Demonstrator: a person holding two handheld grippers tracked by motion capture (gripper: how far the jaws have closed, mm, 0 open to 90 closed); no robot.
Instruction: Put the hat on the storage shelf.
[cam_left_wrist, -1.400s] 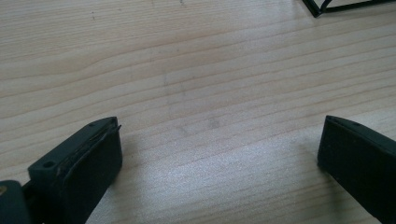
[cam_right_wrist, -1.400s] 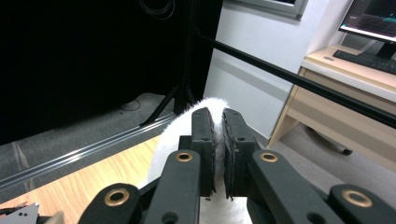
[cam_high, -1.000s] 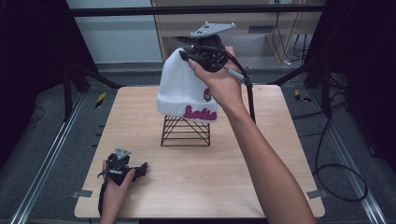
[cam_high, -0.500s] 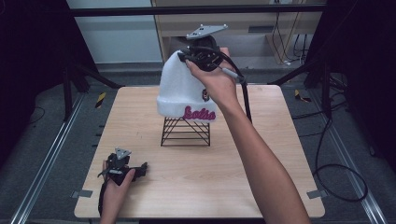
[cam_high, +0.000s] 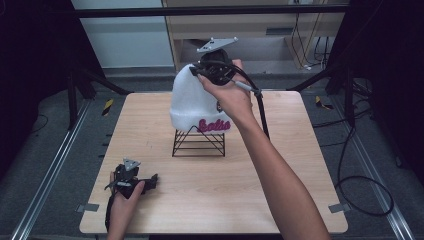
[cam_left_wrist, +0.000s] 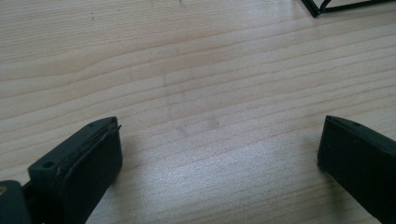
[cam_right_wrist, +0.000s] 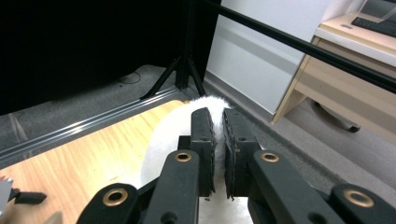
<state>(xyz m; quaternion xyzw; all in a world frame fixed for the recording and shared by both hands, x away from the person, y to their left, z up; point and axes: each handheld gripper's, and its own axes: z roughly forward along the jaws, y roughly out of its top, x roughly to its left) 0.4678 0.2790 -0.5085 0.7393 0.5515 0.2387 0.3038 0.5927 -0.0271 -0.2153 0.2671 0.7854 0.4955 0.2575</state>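
Our right gripper (cam_right_wrist: 218, 140) jaws pinch the white beanie's (cam_high: 192, 102) crown atop the wire stand (cam_high: 198, 142), lower than before, while left gripper (cam_left_wrist: 219, 154) jaws gape empty over the counter (cam_high: 300, 165).

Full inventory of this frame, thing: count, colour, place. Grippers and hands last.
beanie: 1, white with pink lettering, draped over the wire stand, its top pinched by the right gripper
wire stand: 1, black, table centre, under the beanie
table: 1, light wood
desk: 1, pale wood, behind the table
cables: several, black, on the floor to the right
left gripper: 1, black, open, low over bare tabletop near the front left
right gripper: 1, black, shut on the beanie's top
hands: 2, left hand front left, right hand above the beanie
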